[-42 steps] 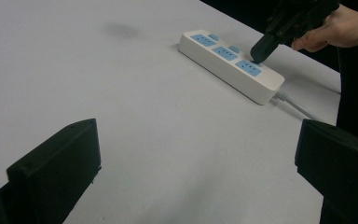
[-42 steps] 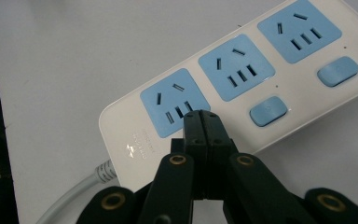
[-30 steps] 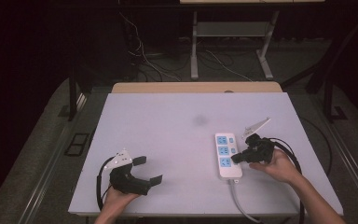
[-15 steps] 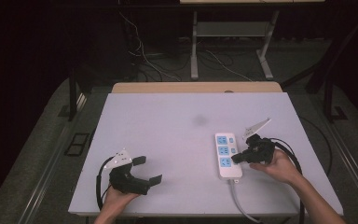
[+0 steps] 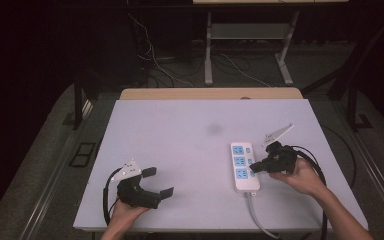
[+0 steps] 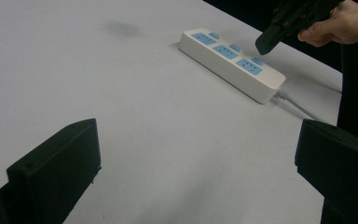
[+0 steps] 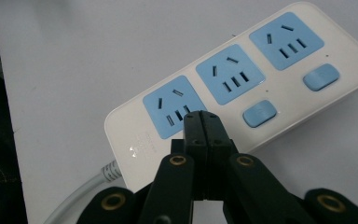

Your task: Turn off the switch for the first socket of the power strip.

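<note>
A white plastic three-outlet power strip with blue socket faces and blue switches lies on the right half of the pale table. The right gripper, jaws clenched together and empty, hovers with its tip over the strip's cable-end socket. The left gripper rests well apart at the table's near left, jaws spread wide.

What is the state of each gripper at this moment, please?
Left gripper: open, holding nothing, resting on the table.
Right gripper: closed, empty, jaws pressed together over the power strip, at its cable end.
</note>
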`<state>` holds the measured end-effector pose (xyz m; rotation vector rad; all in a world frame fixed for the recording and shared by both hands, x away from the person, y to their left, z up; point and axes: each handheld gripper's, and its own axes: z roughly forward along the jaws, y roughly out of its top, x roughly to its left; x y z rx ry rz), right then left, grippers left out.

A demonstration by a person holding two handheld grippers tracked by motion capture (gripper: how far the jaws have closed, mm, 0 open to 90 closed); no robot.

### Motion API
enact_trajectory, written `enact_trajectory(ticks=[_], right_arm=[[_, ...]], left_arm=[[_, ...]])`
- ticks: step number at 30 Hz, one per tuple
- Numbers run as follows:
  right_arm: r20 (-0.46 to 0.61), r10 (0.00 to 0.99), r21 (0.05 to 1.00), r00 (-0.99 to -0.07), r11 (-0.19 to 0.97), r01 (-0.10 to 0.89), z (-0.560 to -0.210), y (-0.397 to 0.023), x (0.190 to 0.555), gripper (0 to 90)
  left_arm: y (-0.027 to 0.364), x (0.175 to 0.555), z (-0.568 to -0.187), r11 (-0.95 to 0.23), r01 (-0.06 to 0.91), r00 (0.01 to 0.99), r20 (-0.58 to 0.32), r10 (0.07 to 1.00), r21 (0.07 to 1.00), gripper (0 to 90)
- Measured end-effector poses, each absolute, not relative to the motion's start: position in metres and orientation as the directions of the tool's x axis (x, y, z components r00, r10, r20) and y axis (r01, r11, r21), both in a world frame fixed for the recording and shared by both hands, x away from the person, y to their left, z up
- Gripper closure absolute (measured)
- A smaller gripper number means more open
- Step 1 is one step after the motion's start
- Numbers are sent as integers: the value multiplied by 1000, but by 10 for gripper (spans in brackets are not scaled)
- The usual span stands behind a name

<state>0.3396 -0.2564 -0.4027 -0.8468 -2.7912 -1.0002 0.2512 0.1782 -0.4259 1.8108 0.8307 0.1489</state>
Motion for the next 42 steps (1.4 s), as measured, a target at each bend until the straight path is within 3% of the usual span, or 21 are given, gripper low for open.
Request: enact_trajectory(ticks=[20,32,42], right_arm=[[236,543,646,-806,532,548,-374,-283,332,896],[264,653,691,-710,385,611,-370,-302,315,532],[276,714,733,-643,277,622,-377,-303,291,16]], left_arm=[[179,251,-425,-158,466,746,-290,600,871,0],[179,250,-425,-154,466,745,-293,600,871,0],[180,250,-425,-152,467,742,-293,603,871,0]])
